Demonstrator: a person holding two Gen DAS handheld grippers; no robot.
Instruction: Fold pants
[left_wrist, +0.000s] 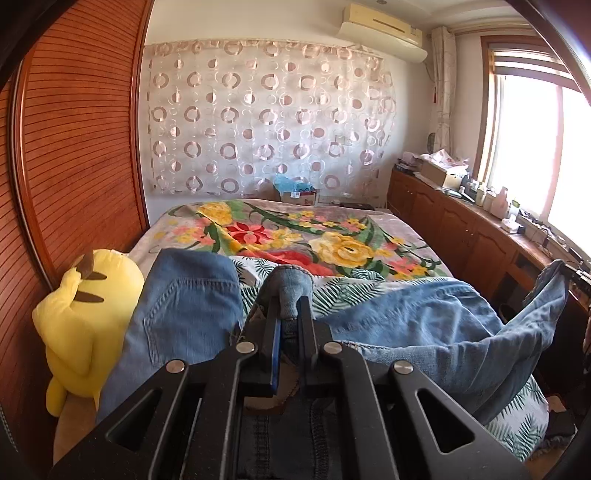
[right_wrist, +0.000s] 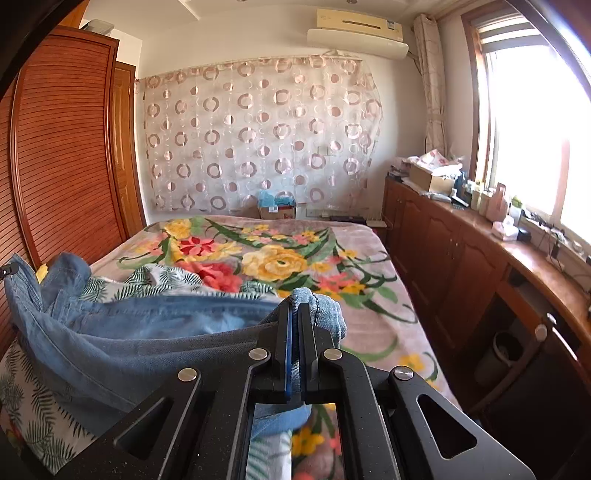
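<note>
Left gripper (left_wrist: 289, 308): jaws drawn together on a bunched fold of the blue denim jeans (left_wrist: 424, 325). Cloth pokes up past the fingertips; more denim lies under the tool body.

Right gripper (right_wrist: 295, 314): jaws likewise pinched on a fold of the jeans (right_wrist: 147, 343), a knob of denim bulging just right of the tips.

Jeans: lifted and slung between the two tools above the bed. From the left gripper, a seamed panel hangs just to its left, and a long stretch runs off to its right towards the other tool. From the right gripper, the fabric trails away to its left in a sagging band.

Leaf-print sheet (left_wrist: 354, 291): below the jeans, directly beneath and ahead of both tools.

Floral blanket (right_wrist: 280, 258): ahead of both tools, covering the far part of the bed.

Yellow plush toy (left_wrist: 85, 317): left of the left gripper, against the slatted wooden wardrobe (left_wrist: 77, 147).

Circle-patterned sheer curtain (right_wrist: 258, 133): on the far wall, straight ahead.

Wooden cabinets (right_wrist: 454, 258): to the right, the top cluttered, under the window (right_wrist: 535, 129).
</note>
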